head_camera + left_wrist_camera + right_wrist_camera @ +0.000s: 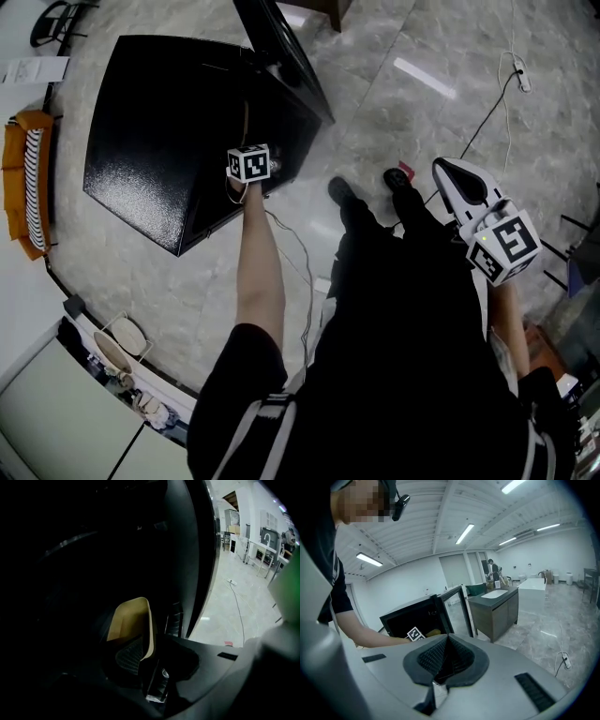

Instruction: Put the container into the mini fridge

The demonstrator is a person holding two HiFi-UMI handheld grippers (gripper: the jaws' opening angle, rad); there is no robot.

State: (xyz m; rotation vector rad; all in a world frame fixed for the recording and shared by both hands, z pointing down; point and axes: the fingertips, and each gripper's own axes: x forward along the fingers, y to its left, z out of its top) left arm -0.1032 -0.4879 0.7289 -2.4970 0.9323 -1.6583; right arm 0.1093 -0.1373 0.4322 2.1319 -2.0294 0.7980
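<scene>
The black mini fridge (159, 141) stands on the marble floor with its door (291, 56) swung open. My left gripper (249, 164) reaches into the fridge opening. In the left gripper view the left gripper (150, 656) is shut on the wall of a tan open-topped container (131, 625), which sits in the dark fridge interior. The right gripper (469, 187) is held off to the right, away from the fridge. Its pads (436, 656) meet with nothing between them. From the right gripper view the fridge (412, 616) and a bit of the container (433, 632) show beyond.
A power strip (521, 73) with its cable lies on the floor at the far right. An orange chair (28, 183) stands left of the fridge. A dark sink cabinet (497, 606) is behind the fridge door (459, 609). The person's shoes (342, 192) are near the fridge.
</scene>
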